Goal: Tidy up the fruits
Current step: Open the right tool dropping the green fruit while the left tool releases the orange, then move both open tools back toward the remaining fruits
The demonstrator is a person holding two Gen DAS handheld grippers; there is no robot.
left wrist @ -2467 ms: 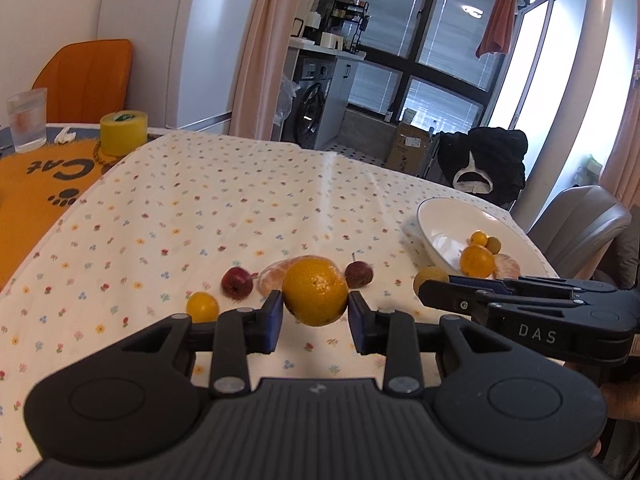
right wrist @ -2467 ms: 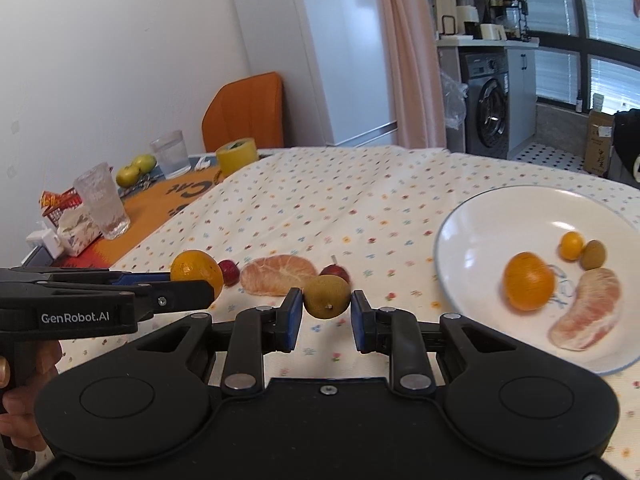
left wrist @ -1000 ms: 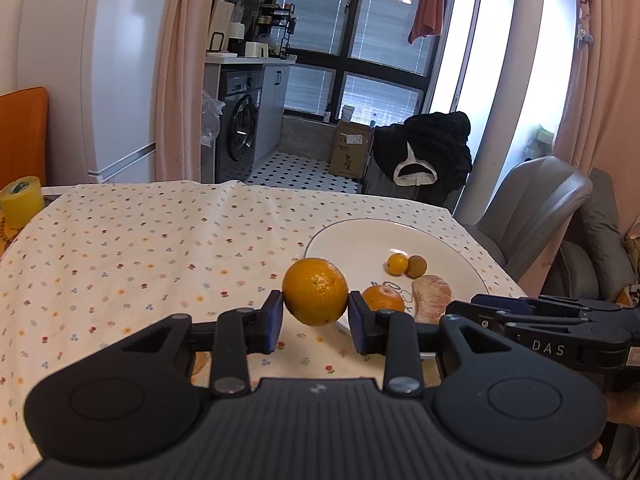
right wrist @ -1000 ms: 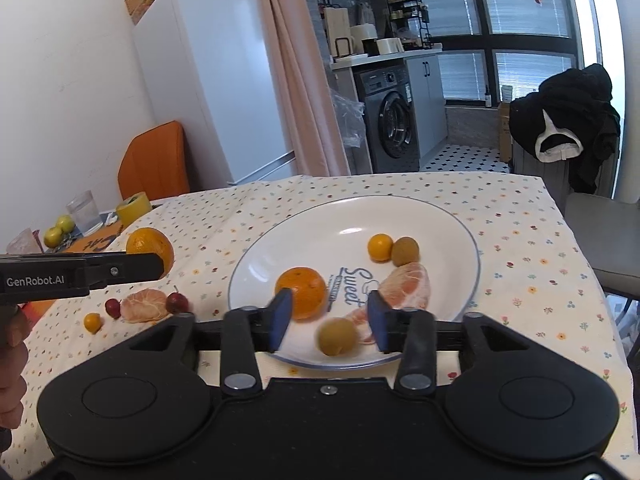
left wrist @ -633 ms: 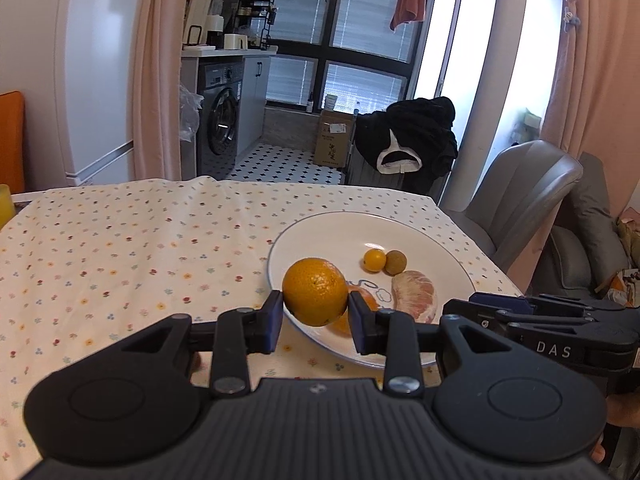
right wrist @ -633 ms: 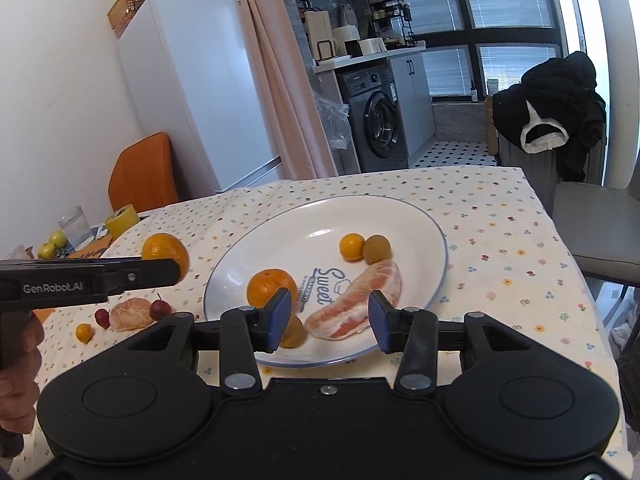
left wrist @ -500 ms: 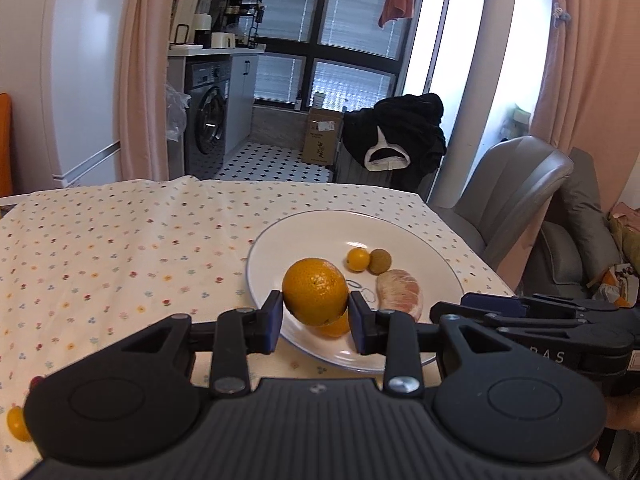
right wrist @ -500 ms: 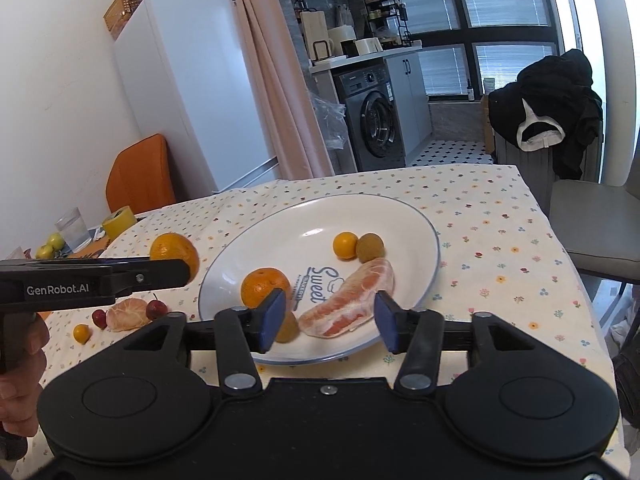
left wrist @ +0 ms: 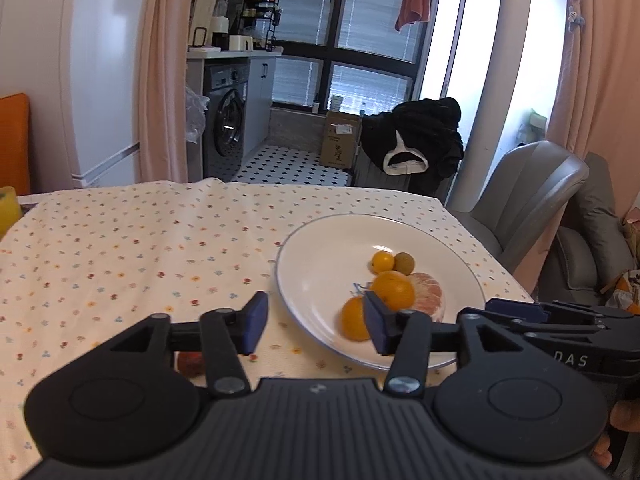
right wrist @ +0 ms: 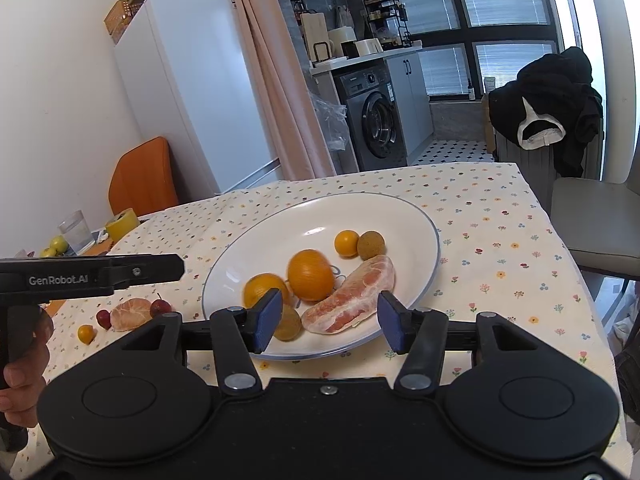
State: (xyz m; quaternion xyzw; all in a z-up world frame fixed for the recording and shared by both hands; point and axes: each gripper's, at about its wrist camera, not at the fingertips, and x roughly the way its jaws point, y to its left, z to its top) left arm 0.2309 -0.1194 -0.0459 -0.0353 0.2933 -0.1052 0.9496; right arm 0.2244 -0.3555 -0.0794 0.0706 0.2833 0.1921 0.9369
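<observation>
Your left gripper [left wrist: 312, 324] has its blue-padded jaws spread wide with nothing between them, hanging just over the near rim of the round white ceramic plate [right wrist: 416, 216]. Your right gripper [right wrist: 328, 326] is likewise wide apart and empty, at the plate's near edge.

The fruit is split between two places. On the plate lie two large round oranges [right wrist: 310, 274] touching one another, a small brownish-yellow round fruit [right wrist: 289, 325] at the near rim behind your right gripper's left pad, a peeled pink citrus segment [right wrist: 352, 300], and farther back a tiny orange kumquat [right wrist: 346, 243] touching a brown round longan-like fruit [right wrist: 371, 245]. Off the plate, on the flower-printed tablecloth [right wrist: 500, 240], remain a peeled mandarin [right wrist: 130, 314], two small dark red fruits [right wrist: 160, 307] on either side of it, and a small yellow-orange fruit [right wrist: 86, 334].

The nearer orange looks motion-blurred — likely rolling. It could nudge the small fruit at the rim over the edge and onto the cloth; round fruit on a shallow glazed plate has little to stop it. Sweeping your jaws back low over the rim could knock either one.

Half a second ago your left gripper was clamped on that orange above the plate; now it is released and lying beside the other. Your right jaws were already parted then — they have widened slightly.
</observation>
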